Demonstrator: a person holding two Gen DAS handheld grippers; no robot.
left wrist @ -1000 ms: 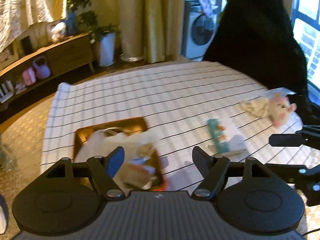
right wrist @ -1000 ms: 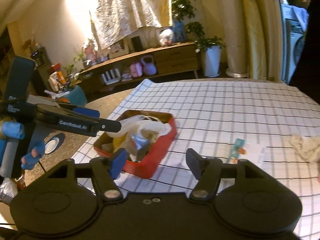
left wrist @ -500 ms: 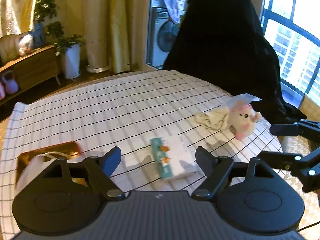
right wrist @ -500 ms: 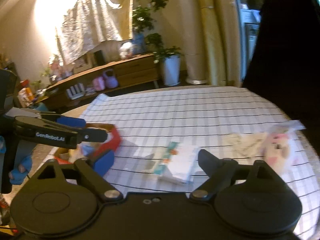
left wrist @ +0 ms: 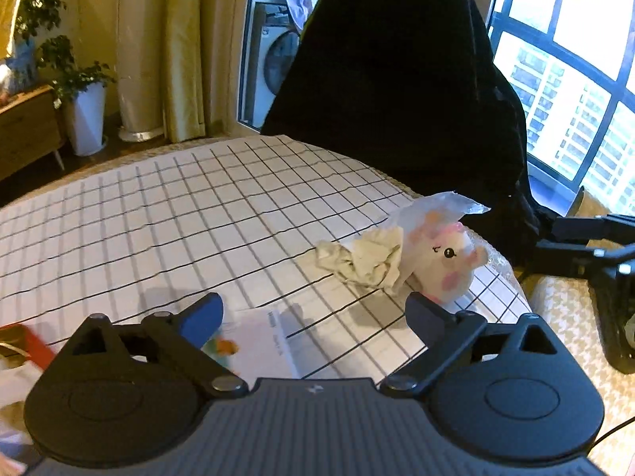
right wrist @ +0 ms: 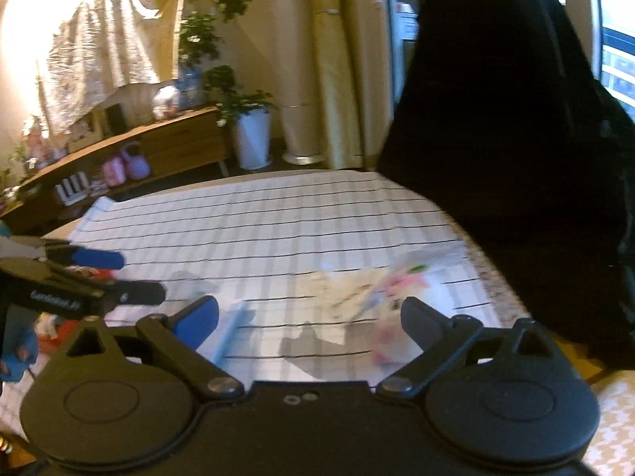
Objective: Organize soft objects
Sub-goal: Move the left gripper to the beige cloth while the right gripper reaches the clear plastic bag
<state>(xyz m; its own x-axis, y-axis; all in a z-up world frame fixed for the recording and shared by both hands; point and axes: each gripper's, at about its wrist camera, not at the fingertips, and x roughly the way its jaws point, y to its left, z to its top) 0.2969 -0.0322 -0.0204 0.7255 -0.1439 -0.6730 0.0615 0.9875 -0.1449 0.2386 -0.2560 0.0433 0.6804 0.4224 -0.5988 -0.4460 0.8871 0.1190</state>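
Note:
A pink-and-white plush toy [left wrist: 446,260] in a clear plastic bag lies near the table's right edge, touching a crumpled cream cloth [left wrist: 367,260]. A white tissue pack [left wrist: 258,347] with a teal end lies just under my left gripper [left wrist: 313,313], which is open and empty above the table. My right gripper [right wrist: 309,315] is open and empty, facing the blurred plush [right wrist: 397,289], the cloth [right wrist: 345,293] and the tissue pack [right wrist: 228,331]. The left gripper shows at the left of the right wrist view [right wrist: 99,277].
A red bin [left wrist: 33,347] shows at the left edge. A checked cloth [left wrist: 178,214] covers the table. A black draped shape [left wrist: 397,79] stands behind the far right edge. The right gripper's fingers [left wrist: 587,238] show at the right.
Both views have swung right, away from the red bin and toward the plush and cloth. The tissue pack now lies under my left gripper. Both grippers stay open.

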